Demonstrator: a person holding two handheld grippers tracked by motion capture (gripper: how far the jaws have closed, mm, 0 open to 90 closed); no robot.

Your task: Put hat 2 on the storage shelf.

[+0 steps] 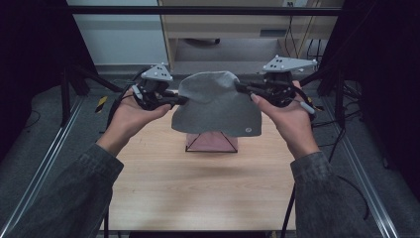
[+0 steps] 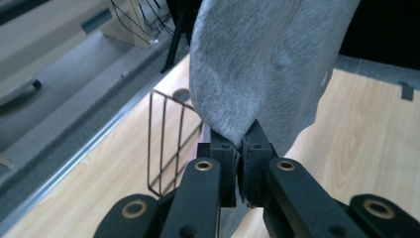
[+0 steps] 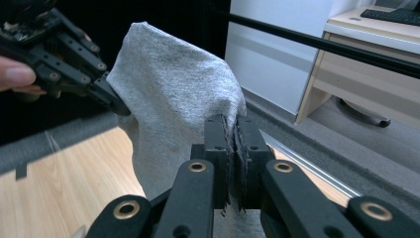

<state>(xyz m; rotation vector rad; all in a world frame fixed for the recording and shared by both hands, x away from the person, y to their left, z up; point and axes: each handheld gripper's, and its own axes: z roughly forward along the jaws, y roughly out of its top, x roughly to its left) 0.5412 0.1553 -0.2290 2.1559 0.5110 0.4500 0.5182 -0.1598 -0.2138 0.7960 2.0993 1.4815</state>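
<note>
A grey cloth (image 1: 215,106) hangs in the air above the wooden table (image 1: 198,183), stretched between both grippers. My left gripper (image 1: 182,99) is shut on the cloth's left edge; in the left gripper view its jaws (image 2: 242,144) pinch the grey fabric (image 2: 262,64). My right gripper (image 1: 239,88) is shut on the cloth's right edge; in the right gripper view the jaws (image 3: 234,124) clamp the fabric (image 3: 173,99), with the left gripper (image 3: 119,106) at the far side. The cloth's lower hem has a small white mark (image 1: 248,130).
A wire basket with a pink lining (image 1: 211,143) stands on the table under the cloth; its wire side (image 2: 171,139) is seen in the left gripper view. Metal rails (image 1: 54,144) run along both table sides. A desk (image 1: 237,25) and cables lie beyond.
</note>
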